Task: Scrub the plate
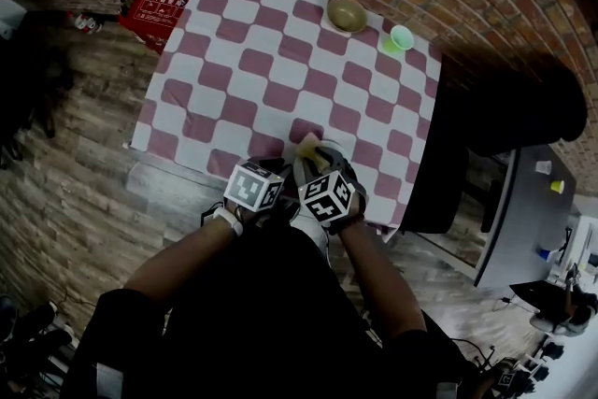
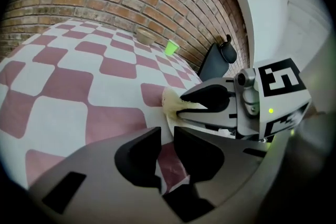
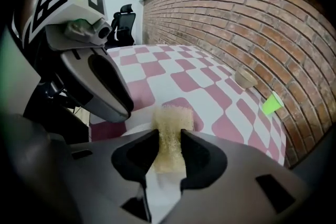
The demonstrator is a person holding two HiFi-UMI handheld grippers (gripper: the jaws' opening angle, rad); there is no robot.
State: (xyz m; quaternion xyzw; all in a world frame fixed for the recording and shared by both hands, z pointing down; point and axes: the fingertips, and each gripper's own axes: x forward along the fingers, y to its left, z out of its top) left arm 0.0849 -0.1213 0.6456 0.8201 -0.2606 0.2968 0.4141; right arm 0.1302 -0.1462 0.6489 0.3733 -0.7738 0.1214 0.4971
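Observation:
A white plate [image 2: 170, 124] lies at the near edge of the checkered table [image 1: 243, 61], mostly hidden under both grippers in the head view. My left gripper [image 2: 167, 153] is shut on the plate's near rim, and its jaws stand almost together around the thin white edge. My right gripper [image 3: 169, 150] is shut on a yellowish sponge [image 3: 170, 122], which sticks out past the fingertips and rests on the plate [image 3: 137, 124]. From the head view the sponge [image 1: 308, 145] shows just ahead of the right gripper [image 1: 314, 160], with the left gripper [image 1: 278, 171] close beside it.
A brown bowl [image 1: 347, 14] and a green cup [image 1: 401, 37] stand at the table's far right corner. A red box [image 1: 154, 9] sits on the wooden floor to the left. A black chair [image 1: 523, 107] stands right of the table. A brick wall runs behind.

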